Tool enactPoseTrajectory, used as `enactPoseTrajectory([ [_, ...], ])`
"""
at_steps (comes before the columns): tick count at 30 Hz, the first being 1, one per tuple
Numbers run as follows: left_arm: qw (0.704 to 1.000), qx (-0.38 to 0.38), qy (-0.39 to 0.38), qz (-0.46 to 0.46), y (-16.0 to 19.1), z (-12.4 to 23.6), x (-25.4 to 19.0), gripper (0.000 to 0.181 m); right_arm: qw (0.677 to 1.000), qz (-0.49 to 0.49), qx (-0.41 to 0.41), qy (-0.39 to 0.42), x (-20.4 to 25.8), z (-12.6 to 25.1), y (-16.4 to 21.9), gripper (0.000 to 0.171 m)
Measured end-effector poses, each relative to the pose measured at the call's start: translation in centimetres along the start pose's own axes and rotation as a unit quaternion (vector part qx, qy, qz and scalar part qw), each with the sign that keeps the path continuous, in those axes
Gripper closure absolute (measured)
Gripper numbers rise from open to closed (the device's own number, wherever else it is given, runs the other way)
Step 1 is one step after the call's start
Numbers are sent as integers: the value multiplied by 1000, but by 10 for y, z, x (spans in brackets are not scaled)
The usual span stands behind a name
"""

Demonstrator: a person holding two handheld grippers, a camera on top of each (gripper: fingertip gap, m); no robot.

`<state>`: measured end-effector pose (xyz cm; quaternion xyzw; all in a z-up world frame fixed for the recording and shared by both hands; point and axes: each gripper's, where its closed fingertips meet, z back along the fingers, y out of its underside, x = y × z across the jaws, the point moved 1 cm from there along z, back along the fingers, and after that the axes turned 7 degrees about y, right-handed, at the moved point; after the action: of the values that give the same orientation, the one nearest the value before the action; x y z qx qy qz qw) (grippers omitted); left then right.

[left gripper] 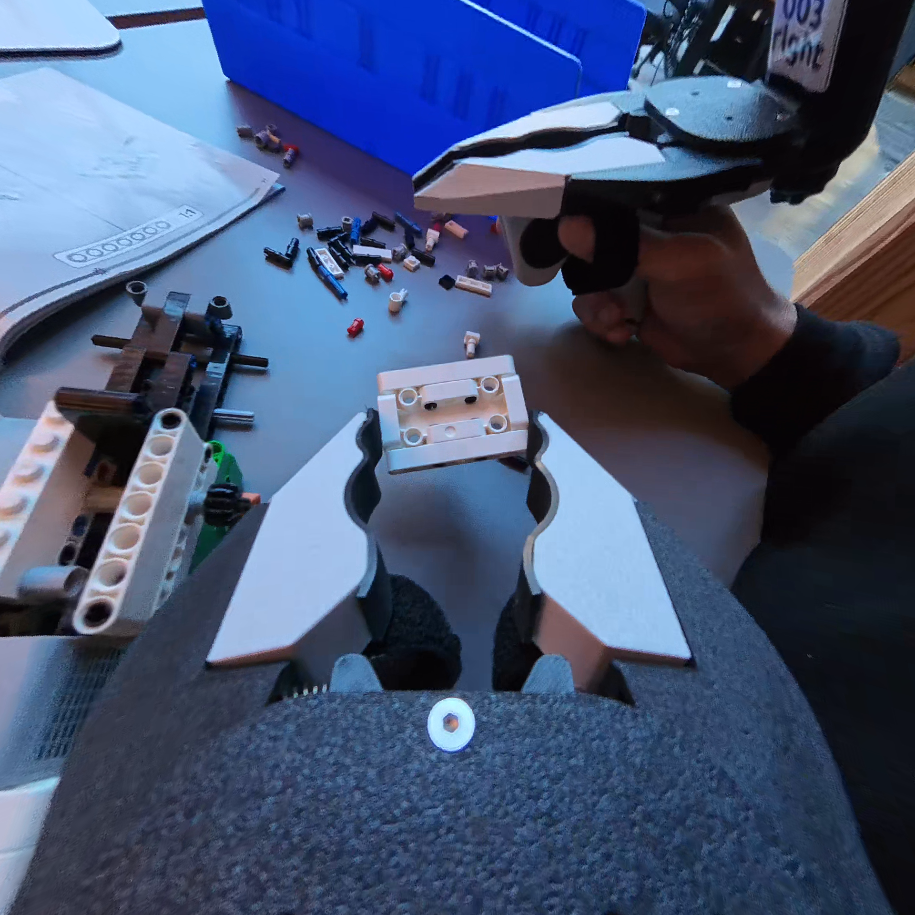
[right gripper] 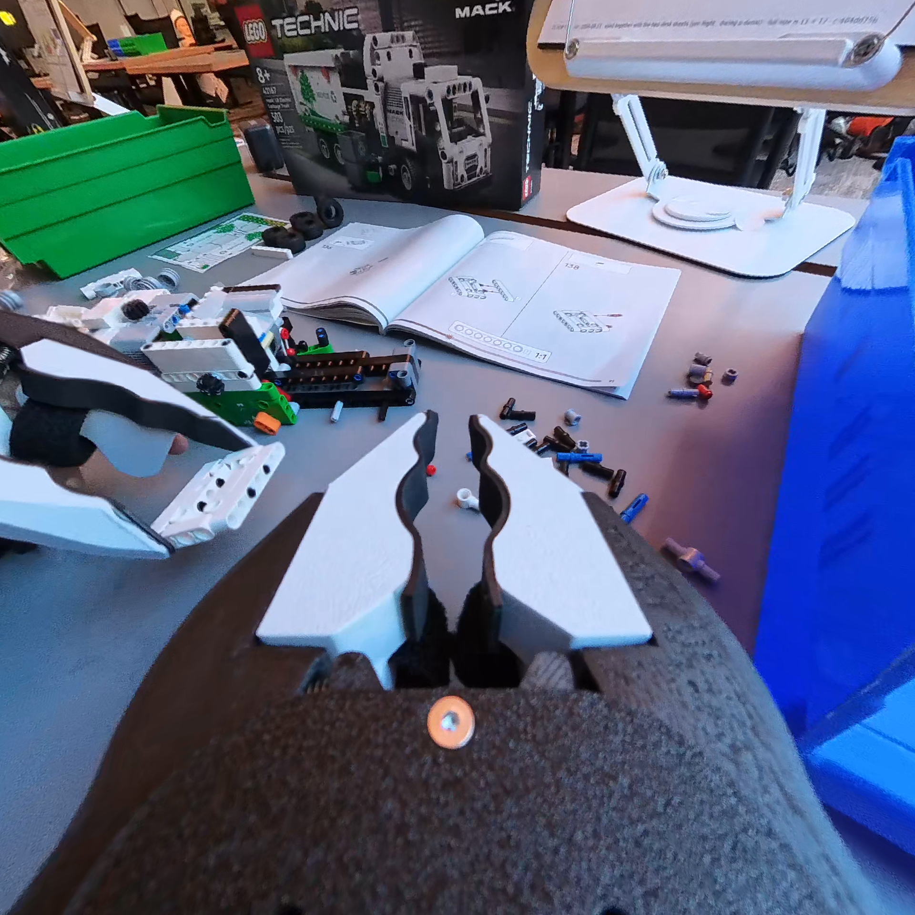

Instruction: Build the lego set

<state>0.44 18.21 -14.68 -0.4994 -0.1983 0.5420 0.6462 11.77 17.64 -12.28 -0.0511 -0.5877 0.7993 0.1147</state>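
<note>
Left tongs (left gripper: 453, 435) clamp a white studded block (left gripper: 451, 413) by its two sides, holding it clear above the grey surface (left gripper: 619, 445); the same block (right gripper: 223, 495) appears between their tips in the right wrist view. Right tongs (right gripper: 453, 426) stand nearly closed with a narrow gap between the jaws and nothing in them, poised over a scatter of small pins and connectors (right gripper: 569, 445) in black, blue, red and white lying loose toward the surface's right side. A gloved hand (left gripper: 683, 297) carries the right tongs. The partly built model (right gripper: 257, 356), of white beams, black frame rails and a green base piece, rests on the surface left of the scatter. Behind it an open instruction booklet (right gripper: 495, 297) lies flat. A blue bin (right gripper: 851, 445) stands at the right edge, a green bin (right gripper: 119, 183) at the far left, with the set's box (right gripper: 396, 99) upright along the far edge, a white stand (right gripper: 708, 223) beside it.
</note>
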Motion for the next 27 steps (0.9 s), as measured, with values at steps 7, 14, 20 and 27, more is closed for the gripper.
enactPoseTrajectory([
  [7,999,-18,18,38,-4,2,5,123,1000,7,-1,1,1,1,0,158],
  [14,1000,11,8,-1,2,-4,-1,123,1000,10,2,9,-2,1,1,159],
  [20,1000,9,13,-4,2,-4,-3,123,1000,10,3,8,-1,1,2,159],
  [27,1000,9,19,2,2,-5,-3,123,1000,8,3,8,-2,2,1,160],
])
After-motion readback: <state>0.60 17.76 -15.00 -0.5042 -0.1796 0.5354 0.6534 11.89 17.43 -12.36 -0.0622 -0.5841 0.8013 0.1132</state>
